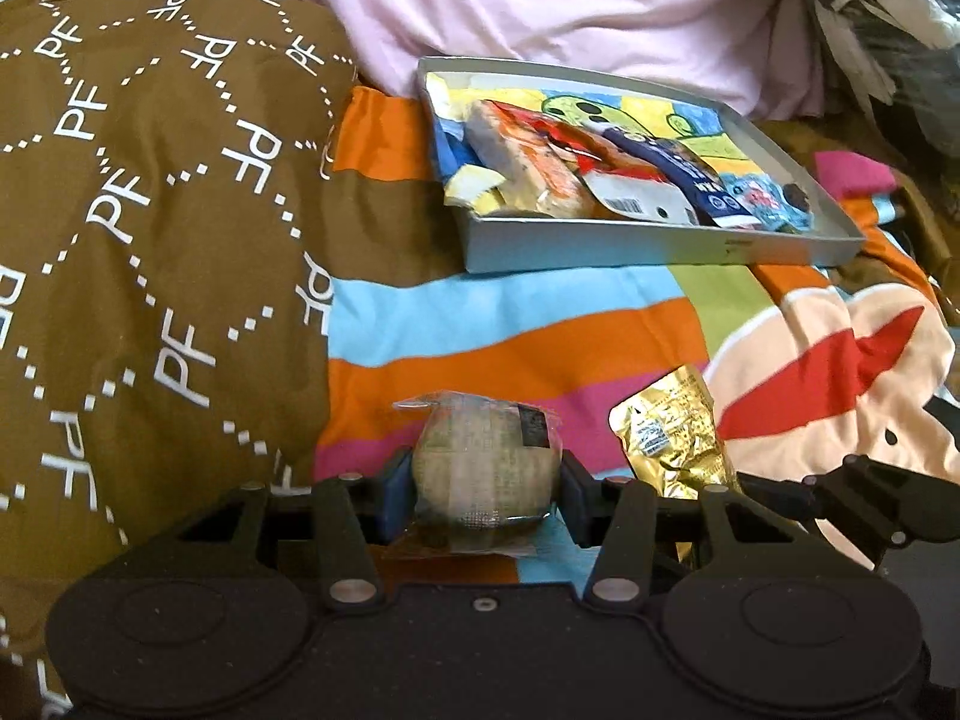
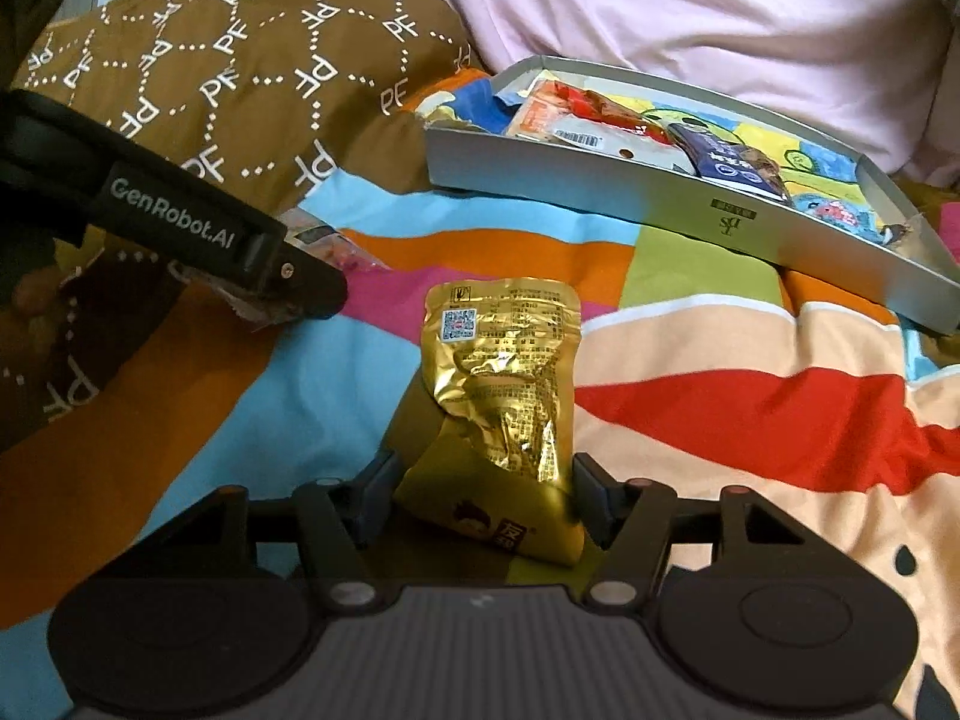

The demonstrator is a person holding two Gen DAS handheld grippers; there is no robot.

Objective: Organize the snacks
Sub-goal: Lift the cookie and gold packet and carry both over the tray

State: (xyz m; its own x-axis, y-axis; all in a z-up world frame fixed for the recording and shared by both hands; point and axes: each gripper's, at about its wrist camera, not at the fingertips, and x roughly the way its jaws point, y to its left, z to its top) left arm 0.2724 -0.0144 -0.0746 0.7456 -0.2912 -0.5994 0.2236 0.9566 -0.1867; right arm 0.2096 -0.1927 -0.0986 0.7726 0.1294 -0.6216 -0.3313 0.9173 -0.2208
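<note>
Striped bedspread [image 2: 750, 414]; brown pillow [image 1: 150, 210] beside grey tray [image 1: 660, 249]; pink sheet [image 1: 570, 6] behind.

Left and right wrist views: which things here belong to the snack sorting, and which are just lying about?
Part of the job:
- round wrapped snack, held by left gripper
- gold packet, held by right gripper
- grey tray holding snack packets

Just lying about:
- brown pillow
- pink sheet
- striped bedspread

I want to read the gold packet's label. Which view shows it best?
The right wrist view: the gold packet stands centred between that gripper's jaws, its printed back and QR code facing the camera. In the left wrist view it sits off to the right, smaller, crumpled and partly hidden behind the gripper's frame.
</note>
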